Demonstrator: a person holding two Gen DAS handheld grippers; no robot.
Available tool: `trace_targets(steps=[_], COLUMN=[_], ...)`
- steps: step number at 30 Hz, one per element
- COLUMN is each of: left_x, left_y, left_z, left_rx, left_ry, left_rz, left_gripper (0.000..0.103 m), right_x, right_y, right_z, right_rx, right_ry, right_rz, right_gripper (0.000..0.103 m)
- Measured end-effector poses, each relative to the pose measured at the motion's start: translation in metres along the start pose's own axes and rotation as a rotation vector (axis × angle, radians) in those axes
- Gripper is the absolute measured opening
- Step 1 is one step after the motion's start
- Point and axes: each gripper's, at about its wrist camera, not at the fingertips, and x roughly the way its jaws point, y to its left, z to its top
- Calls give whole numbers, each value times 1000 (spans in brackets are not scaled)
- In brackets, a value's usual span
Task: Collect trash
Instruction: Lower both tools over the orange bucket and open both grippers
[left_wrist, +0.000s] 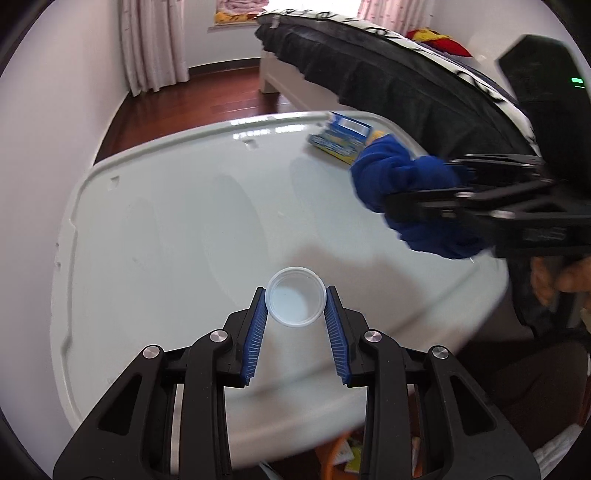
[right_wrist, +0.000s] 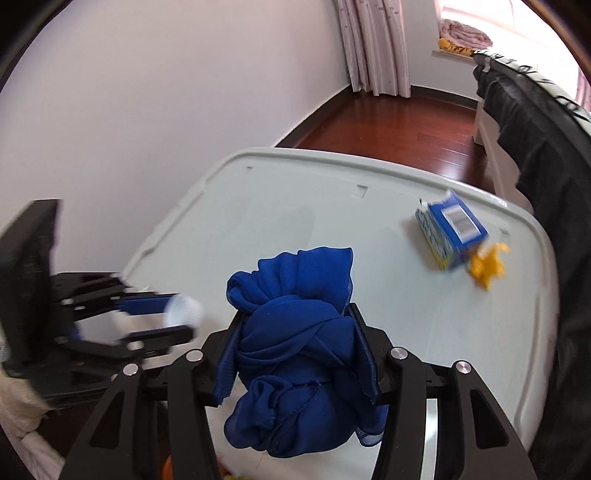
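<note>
While my left gripper (left_wrist: 296, 295) pinches a small clear plastic cup (left_wrist: 295, 301) between its blue pads, the cup sits right at the fingertips, above the near part of the pale table (left_wrist: 166, 221). My right gripper (right_wrist: 295, 328) is clamped on a bunched blue cloth (right_wrist: 291, 354) that fills the gap between its fingers and spills out past them. Far right on the table lie a blue box (right_wrist: 452, 230) and, touching it, a yellow scrap (right_wrist: 487, 266).
</note>
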Motion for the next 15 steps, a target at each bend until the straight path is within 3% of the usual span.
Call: trace_targets(steps=[5, 8, 15], left_x=[-6, -6, 18], left_y=[-28, -49, -86], left_z=[-38, -63, -128], left_rx=[24, 56, 76], left_ry=[49, 101, 310], left_rz=[-30, -42, -88], left_gripper=[31, 31, 31], right_x=[-47, -60, -42], right_y=[18, 27, 38], right_z=[-69, -111, -200], right_rx=[76, 124, 205], right_ry=[-7, 35, 204], right_rz=[21, 37, 46], right_gripper=[52, 53, 53])
